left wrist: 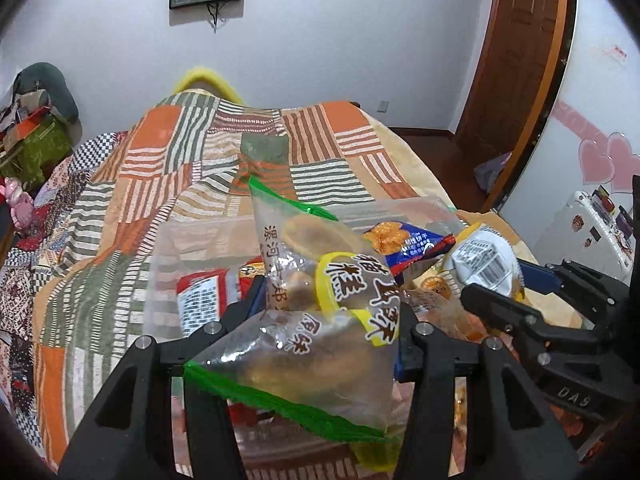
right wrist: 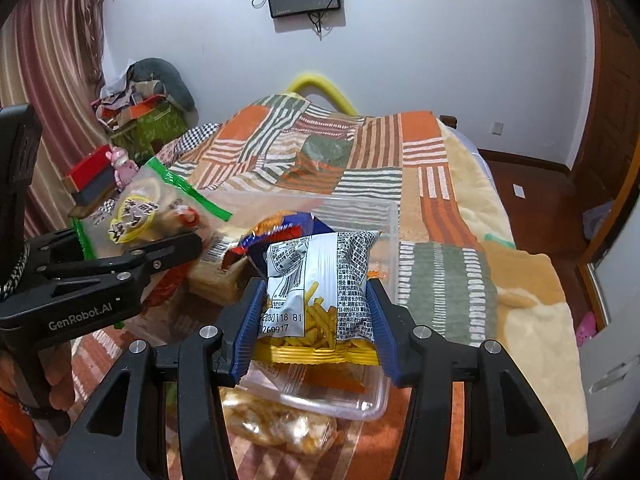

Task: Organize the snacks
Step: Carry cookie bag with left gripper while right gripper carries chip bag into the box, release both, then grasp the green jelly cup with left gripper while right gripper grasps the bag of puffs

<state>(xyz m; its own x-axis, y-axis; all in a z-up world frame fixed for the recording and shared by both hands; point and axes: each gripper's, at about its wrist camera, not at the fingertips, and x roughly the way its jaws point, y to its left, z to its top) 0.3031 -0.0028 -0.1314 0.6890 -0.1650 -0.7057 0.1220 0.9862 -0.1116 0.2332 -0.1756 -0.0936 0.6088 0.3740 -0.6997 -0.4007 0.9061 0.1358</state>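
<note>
- Black, ribbed with blue pads, the left gripper (left wrist: 324, 312) is clamped on a clear cake bag with green seal strips (left wrist: 316, 320), which stands up between its fingers and hides the tips.
- Just behind that bag, ahead of the left fingers, sits a clear plastic container (left wrist: 192, 236) on the patchwork quilt (left wrist: 160, 152); a red-and-white packet (left wrist: 200, 300) shows through its near wall, left of the left finger.
- Right of the cake bag, a blue snack packet printed with orange pieces (left wrist: 408, 244) lies on the heap, and further right a white-backed packet with a barcode (left wrist: 486, 260) is pinched by the right gripper's jaw.
- In the right wrist view, the left gripper (right wrist: 192, 244) reaches in from the left side, the cake bag (right wrist: 136, 212) above it.
- Centre of that view, the right gripper (right wrist: 316, 316) is closed on a white-and-yellow packet of fries-shaped sticks (right wrist: 320, 292), held upright between the blue pads (right wrist: 250, 324).
- Under and beyond that packet is the clear container (right wrist: 394, 220); below its near corner lies a clear bag of pale snack pieces (right wrist: 276, 424).
</note>
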